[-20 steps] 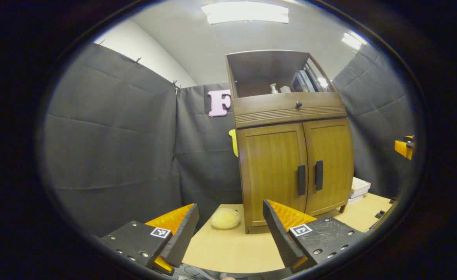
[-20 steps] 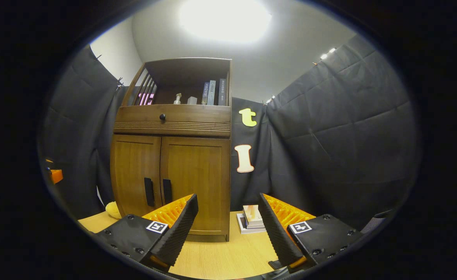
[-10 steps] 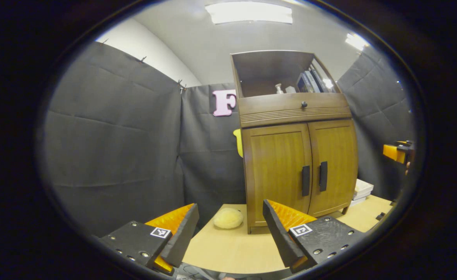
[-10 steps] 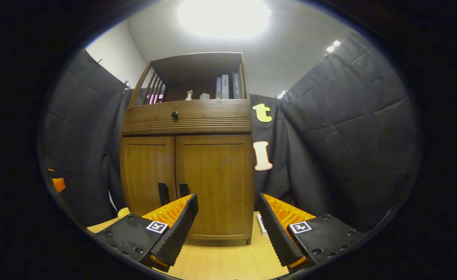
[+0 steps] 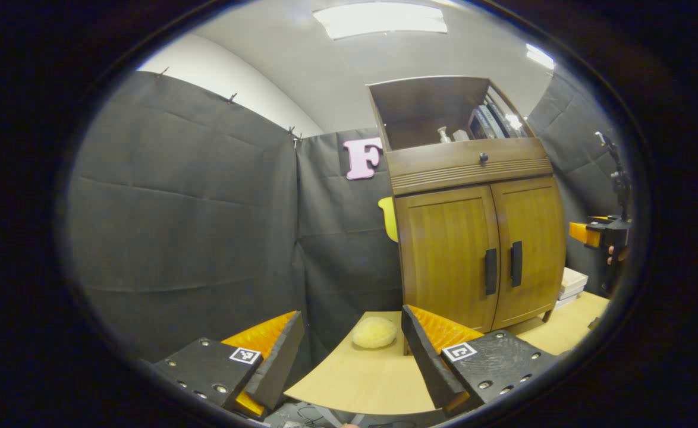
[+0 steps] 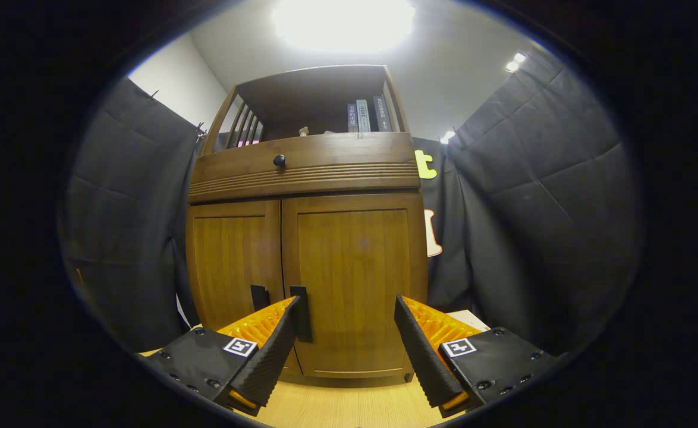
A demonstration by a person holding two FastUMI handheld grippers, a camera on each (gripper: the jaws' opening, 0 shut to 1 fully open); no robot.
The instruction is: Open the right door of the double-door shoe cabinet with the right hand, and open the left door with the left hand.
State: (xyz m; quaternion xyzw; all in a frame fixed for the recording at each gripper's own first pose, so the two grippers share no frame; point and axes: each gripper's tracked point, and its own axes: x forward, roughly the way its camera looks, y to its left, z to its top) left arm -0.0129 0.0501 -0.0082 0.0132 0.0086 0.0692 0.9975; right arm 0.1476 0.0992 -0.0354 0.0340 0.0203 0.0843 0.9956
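A brown wooden shoe cabinet (image 5: pixel 474 172) (image 6: pixel 307 172) stands on a light wooden table, both doors closed. The left door (image 5: pixel 447 255) (image 6: pixel 233 261) and right door (image 5: pixel 530 244) (image 6: pixel 355 279) carry dark vertical handles (image 5: pixel 490 271) (image 5: pixel 516 264) (image 6: pixel 302 314) at the middle seam. My right gripper (image 6: pixel 346 348) is open close in front of the right door, its left finger (image 6: pixel 266 351) just below the right handle. My left gripper (image 5: pixel 349 356) is open, well back and to the left of the cabinet. The right gripper (image 5: pixel 599 233), held by a hand, shows at the far right of the left gripper view.
A yellow fluffy ball (image 5: pixel 374 332) lies on the table (image 5: pixel 355 380) left of the cabinet. Stacked books (image 5: pixel 572 282) sit to its right. The open top shelf holds books (image 6: pixel 364 114) and small items. Black cloth walls close in on both sides.
The right gripper has moved closer to the cabinet, which looms larger, its handle now beside the left finger. The left gripper has turned leftward, so the cabinet has slid right.
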